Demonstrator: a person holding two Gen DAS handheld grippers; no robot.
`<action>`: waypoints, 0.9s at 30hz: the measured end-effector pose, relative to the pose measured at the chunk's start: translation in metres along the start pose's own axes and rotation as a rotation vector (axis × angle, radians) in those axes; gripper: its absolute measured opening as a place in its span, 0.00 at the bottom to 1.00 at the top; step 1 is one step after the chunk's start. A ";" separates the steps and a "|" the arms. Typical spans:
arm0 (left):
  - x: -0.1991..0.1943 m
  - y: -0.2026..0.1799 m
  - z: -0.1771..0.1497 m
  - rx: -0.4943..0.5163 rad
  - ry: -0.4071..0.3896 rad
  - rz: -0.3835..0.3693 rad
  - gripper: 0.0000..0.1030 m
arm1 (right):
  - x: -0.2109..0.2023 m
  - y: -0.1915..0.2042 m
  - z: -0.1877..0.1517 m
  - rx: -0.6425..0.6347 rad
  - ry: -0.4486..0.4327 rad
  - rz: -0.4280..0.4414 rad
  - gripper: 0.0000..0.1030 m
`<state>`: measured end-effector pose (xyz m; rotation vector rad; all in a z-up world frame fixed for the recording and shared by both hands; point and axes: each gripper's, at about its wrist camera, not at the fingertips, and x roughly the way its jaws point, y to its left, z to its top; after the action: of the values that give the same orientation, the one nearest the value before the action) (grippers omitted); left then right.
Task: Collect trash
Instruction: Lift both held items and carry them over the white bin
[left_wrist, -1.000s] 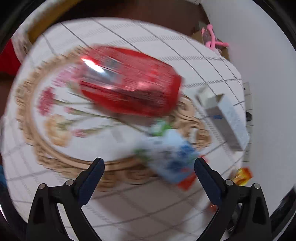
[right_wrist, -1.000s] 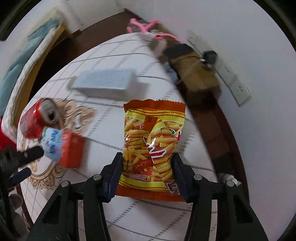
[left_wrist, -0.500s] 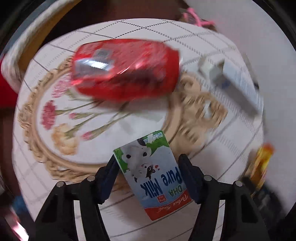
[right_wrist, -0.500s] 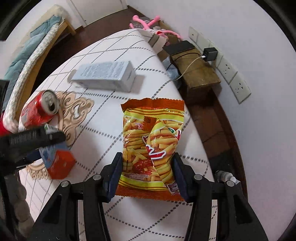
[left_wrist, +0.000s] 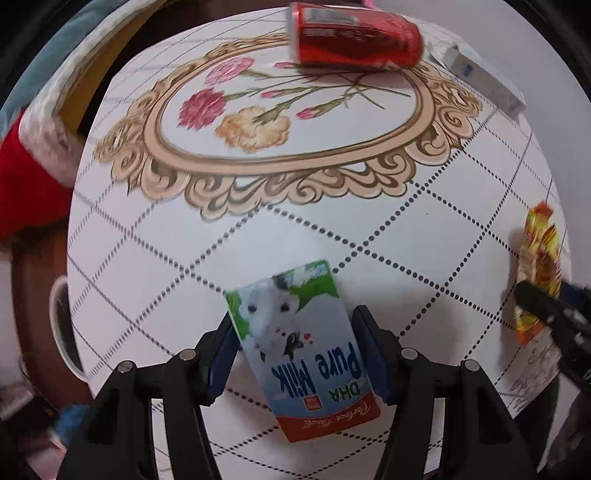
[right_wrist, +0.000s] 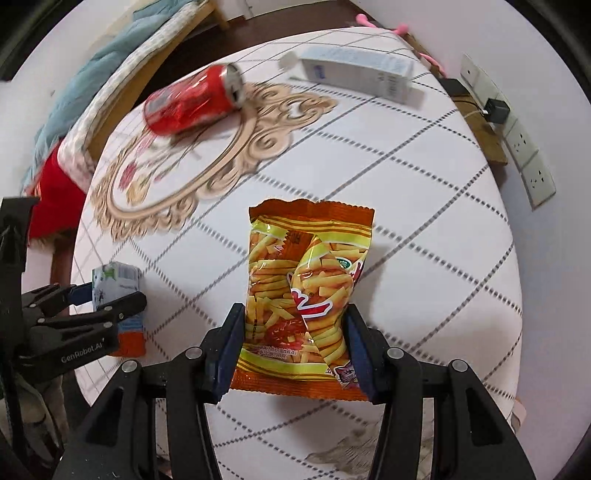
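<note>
My left gripper is shut on a small milk carton with a cow picture, held over the near part of the table; it also shows at the left of the right wrist view. My right gripper is shut on an orange snack bag, held above the white tablecloth; the bag shows at the right edge of the left wrist view. A red soda can lies on its side on the flower pattern, also in the left wrist view.
A long white carton lies at the table's far side. A bed with a teal blanket and a red cloth lie to the left. Wall sockets and a wooden ledge are on the right. A round white rim sits below the table's left edge.
My left gripper closed on the milk carton, lifted it and pulled it back toward the near table edge. My right gripper kept hold of the snack bag and drew back.
</note>
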<state>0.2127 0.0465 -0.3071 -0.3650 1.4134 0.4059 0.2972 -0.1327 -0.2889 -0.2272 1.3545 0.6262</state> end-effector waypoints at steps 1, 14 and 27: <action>0.000 0.000 -0.001 -0.017 -0.006 -0.009 0.56 | 0.001 0.003 -0.003 -0.001 0.002 -0.009 0.53; 0.003 0.015 -0.031 -0.199 -0.062 0.003 0.45 | 0.011 0.005 0.005 0.088 -0.012 -0.063 0.72; -0.002 0.041 -0.041 -0.208 -0.099 0.027 0.43 | 0.014 0.022 -0.007 0.052 -0.086 -0.235 0.52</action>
<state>0.1573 0.0625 -0.3106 -0.4886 1.2838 0.5877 0.2801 -0.1140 -0.2992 -0.3091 1.2380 0.3995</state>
